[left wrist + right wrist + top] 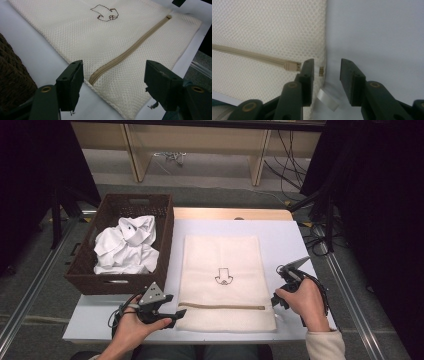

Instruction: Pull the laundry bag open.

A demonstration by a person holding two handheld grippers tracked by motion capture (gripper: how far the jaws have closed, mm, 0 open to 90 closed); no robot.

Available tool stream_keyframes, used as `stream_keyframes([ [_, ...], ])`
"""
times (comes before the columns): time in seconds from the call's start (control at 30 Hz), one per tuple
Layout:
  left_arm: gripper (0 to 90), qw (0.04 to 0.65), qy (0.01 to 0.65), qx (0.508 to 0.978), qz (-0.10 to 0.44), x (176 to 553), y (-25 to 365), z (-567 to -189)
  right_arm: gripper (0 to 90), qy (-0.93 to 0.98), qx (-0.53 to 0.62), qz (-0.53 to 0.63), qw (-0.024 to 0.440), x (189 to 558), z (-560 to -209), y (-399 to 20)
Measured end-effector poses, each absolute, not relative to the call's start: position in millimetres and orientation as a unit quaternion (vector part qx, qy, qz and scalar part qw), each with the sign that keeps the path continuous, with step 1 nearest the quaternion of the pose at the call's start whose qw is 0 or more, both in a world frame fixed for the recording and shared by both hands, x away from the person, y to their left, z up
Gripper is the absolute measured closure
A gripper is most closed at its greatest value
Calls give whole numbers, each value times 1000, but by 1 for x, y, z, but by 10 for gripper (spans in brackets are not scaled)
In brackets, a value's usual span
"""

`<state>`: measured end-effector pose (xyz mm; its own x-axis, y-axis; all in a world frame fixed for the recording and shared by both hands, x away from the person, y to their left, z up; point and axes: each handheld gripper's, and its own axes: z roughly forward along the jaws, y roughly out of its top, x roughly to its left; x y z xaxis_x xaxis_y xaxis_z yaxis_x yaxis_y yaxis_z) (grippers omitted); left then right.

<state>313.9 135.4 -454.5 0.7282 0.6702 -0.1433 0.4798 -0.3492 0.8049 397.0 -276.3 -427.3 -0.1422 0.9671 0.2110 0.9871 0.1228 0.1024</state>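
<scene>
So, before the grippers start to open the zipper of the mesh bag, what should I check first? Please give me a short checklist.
1. Mesh bag lies flat on the table: ok.
2. Zipper is closed along its length, with its slider at the bag's right edge: ok.
3. Left gripper is open, with the zipper's left end between its jaws, pads not pressing: ok.
4. Right gripper is lined up on the slider: not ok; its jaws straddle the bag's edge, and the slider sits just outside the left jaw.
5. Right gripper holds cloth or the pull tab: cannot tell.
6. Basket with the white garment stands within reach beside the bag: ok.
</scene>
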Motion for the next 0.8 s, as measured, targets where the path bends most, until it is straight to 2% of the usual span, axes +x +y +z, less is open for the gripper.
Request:
stream_keyframes([
  [0.07, 321, 449, 353, 813, 108, 314, 134, -455, 680, -734, -669, -98, 61, 398, -428, -273],
  [0.1, 322, 449, 353, 814, 108, 314, 134, -455, 683, -758, -642, -106, 51, 399, -433, -276],
  [0.17, 324, 449, 356, 813, 107, 314, 133, -456, 691, -738, -666, -88, 70, 400, -434, -270],
  [0.27, 327, 452, 352, 813, 106, 314, 132, -456, 699, -764, -637, -92, 55, 403, -441, -270],
  [0.37, 330, 448, 351, 815, 108, 313, 132, -455, 704, -746, -657, -78, 70, 403, -441, -263],
  [0.4, 331, 448, 351, 815, 107, 313, 132, -455, 706, -763, -638, -88, 57, 404, -445, -265],
  [0.47, 332, 448, 351, 815, 107, 313, 132, -455, 709, -743, -661, -74, 70, 404, -443, -260],
  [0.5, 332, 451, 349, 815, 104, 314, 132, -456, 711, -771, -629, -88, 54, 406, -447, -264],
  [0.63, 333, 446, 356, 815, 103, 313, 131, -456, 719, -759, -644, -76, 61, 405, -447, -259],
  [0.8, 335, 447, 349, 817, 107, 313, 130, -457, 740, -758, -646, -79, 45, 403, -450, -254],
])
